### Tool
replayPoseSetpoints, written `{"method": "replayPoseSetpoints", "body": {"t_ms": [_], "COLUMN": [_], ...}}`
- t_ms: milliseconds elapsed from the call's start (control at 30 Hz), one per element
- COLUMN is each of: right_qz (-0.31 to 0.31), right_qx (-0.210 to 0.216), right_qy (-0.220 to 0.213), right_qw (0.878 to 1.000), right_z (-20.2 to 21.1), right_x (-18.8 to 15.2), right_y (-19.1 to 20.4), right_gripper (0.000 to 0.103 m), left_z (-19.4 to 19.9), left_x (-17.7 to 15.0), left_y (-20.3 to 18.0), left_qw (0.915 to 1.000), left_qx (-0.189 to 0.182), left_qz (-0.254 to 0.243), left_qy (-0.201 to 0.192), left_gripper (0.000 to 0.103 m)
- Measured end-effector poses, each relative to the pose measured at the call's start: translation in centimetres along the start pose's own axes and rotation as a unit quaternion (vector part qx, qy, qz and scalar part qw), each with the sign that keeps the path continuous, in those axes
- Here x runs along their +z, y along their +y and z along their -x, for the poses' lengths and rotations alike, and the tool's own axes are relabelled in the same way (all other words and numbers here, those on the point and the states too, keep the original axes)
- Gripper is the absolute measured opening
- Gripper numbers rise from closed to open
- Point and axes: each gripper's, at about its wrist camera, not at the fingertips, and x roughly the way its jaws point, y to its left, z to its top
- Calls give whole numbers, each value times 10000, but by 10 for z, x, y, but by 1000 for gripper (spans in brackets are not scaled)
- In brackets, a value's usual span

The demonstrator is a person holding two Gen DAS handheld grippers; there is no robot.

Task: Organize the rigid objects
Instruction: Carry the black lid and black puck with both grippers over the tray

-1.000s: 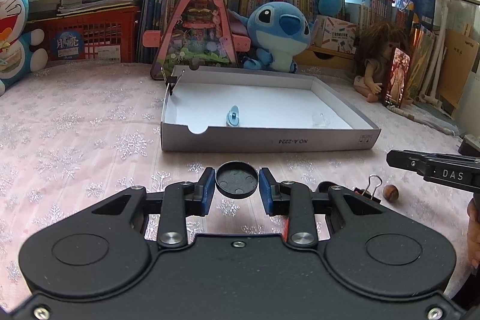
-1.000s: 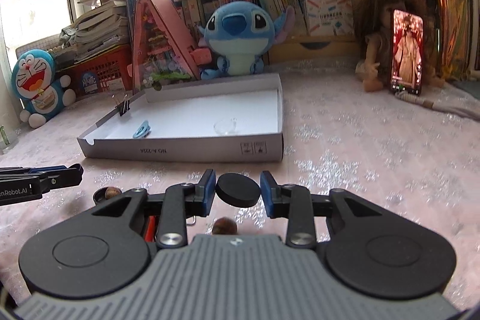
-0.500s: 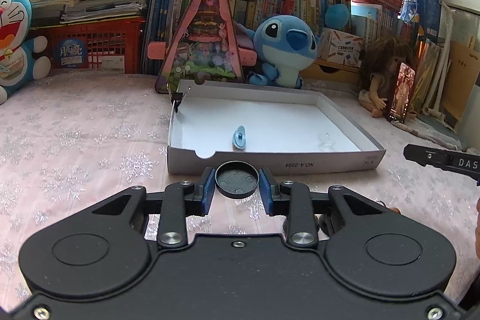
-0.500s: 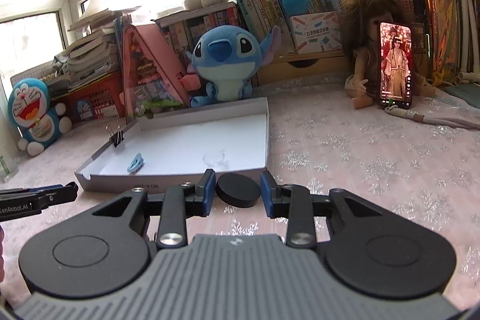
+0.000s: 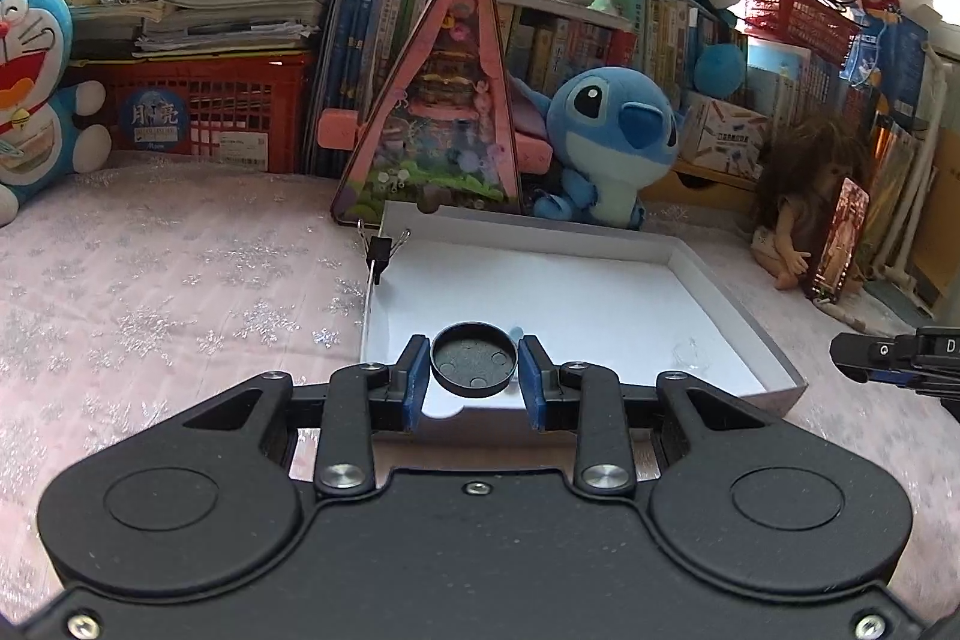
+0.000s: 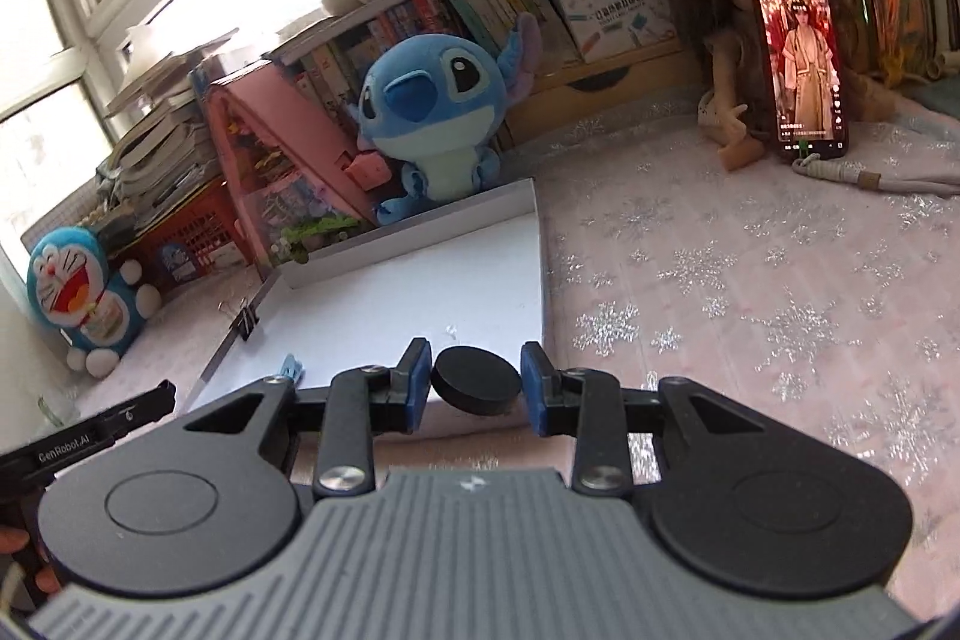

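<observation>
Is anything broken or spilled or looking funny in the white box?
Nothing looks broken or spilled. The shallow white cardboard box sits flat, with a black binder clip pinched onto one corner, maybe a bit odd. A small blue clip and a clear plastic piece lie loose inside.

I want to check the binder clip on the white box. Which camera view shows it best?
The left wrist view. There the binder clip faces the camera, clamped on the white box wall at its far left corner, wire handles spread. In the right wrist view the same clip is smaller, tilted and seen side-on.
</observation>
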Motion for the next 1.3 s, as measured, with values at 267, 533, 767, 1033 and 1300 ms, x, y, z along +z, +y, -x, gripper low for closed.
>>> {"method": "replayPoseSetpoints", "body": {"t_ms": [267, 533, 767, 1033, 1300], "right_qz": [-304, -23, 68, 140, 337], "right_qx": [74, -128, -366, -521, -707], "right_qy": [471, 596, 666, 570, 489], "right_qw": [9984, 9981, 9971, 9969, 9957], "right_z": [-31, -60, -82, -96, -102], "right_x": [20, 21, 19, 16, 11], "right_y": [1, 16, 23, 24, 27], "right_gripper": [37, 37, 37, 37, 38], "left_z": [-35, -62, -79, -88, -90], "left_x": [17, 22, 19, 17, 14], "left_y": [4, 2, -3, -1, -5], "left_qw": [9991, 9982, 9974, 9974, 9973], "left_qx": [21, 137, 185, 206, 257], "left_qz": [117, 0, -60, -84, -222], "left_qy": [400, 589, 699, 692, 656], "left_gripper": [30, 30, 30, 30, 30]}}
